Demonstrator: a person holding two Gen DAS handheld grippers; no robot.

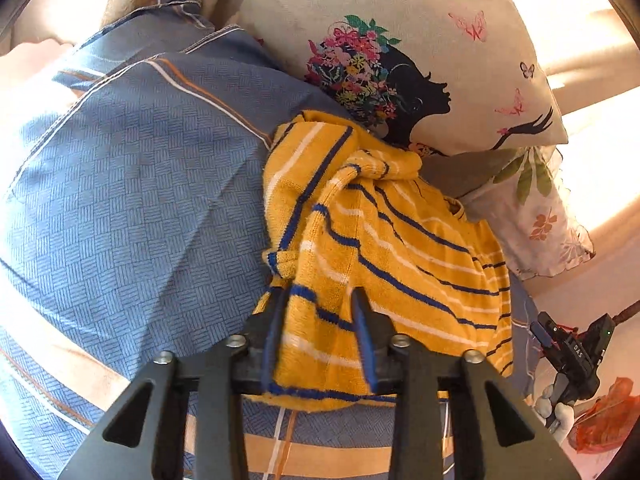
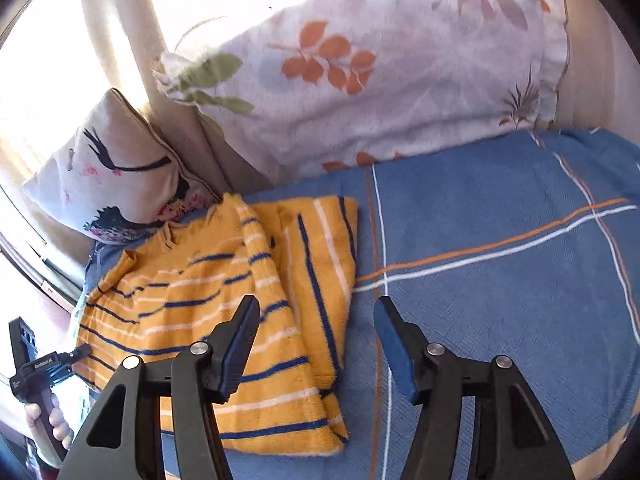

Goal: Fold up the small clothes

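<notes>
Blue bedspread (image 2: 500,280); left claw (image 1: 320,320) pinching sweater (image 1: 380,248)

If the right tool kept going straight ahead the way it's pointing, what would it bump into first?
Probably the blue checked bedspread. The right tool is open, its left finger over the edge of the yellow striped knitted sweater, with mostly bedspread between the fingers. The white floral pillow lies farther on; depth is hard to judge.
</notes>
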